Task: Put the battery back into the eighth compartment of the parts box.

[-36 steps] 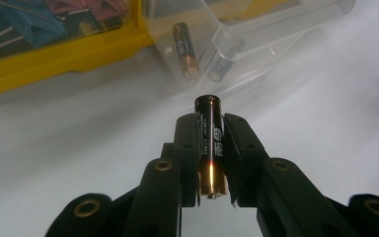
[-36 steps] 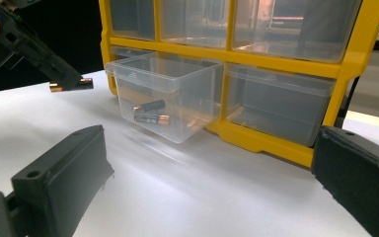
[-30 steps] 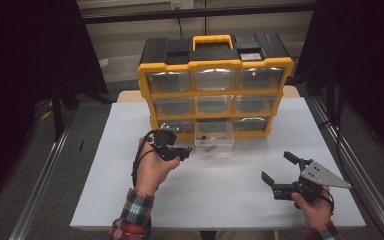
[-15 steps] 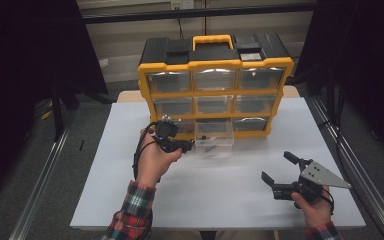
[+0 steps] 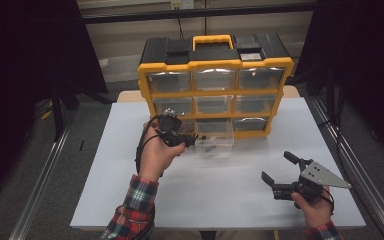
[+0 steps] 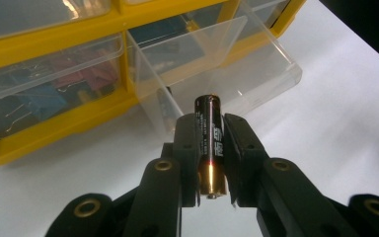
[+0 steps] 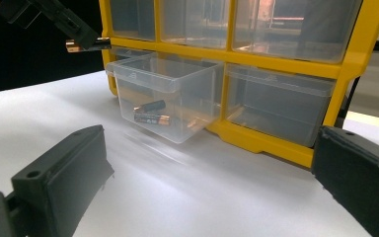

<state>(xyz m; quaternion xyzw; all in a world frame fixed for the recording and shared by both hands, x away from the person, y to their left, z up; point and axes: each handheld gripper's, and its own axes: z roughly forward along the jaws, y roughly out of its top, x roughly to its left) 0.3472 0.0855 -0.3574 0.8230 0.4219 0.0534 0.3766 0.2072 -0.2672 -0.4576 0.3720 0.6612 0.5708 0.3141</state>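
The left claw (image 6: 211,163) is clamped on a battery (image 6: 209,143), held just above the near rim of the pulled-out clear drawer (image 6: 256,64) of the yellow organizer (image 5: 215,82). Two more batteries (image 7: 150,113) lie inside. The right claw (image 5: 280,172) rests spread apart, well clear, on bare white tabletop (image 5: 220,200).

The organizer (image 5: 215,67) has a yellow frame and handle, a black top and clear drawers (image 7: 165,101). The battery (image 6: 209,145) is black with a copper-gold end. The table (image 5: 230,195) is white. The sleeve (image 5: 132,212) is red plaid (crossed with white and dark lines). Both grippers (image 5: 190,142) (image 5: 278,172) are black, and clips (image 6: 34,94) are blue and red.
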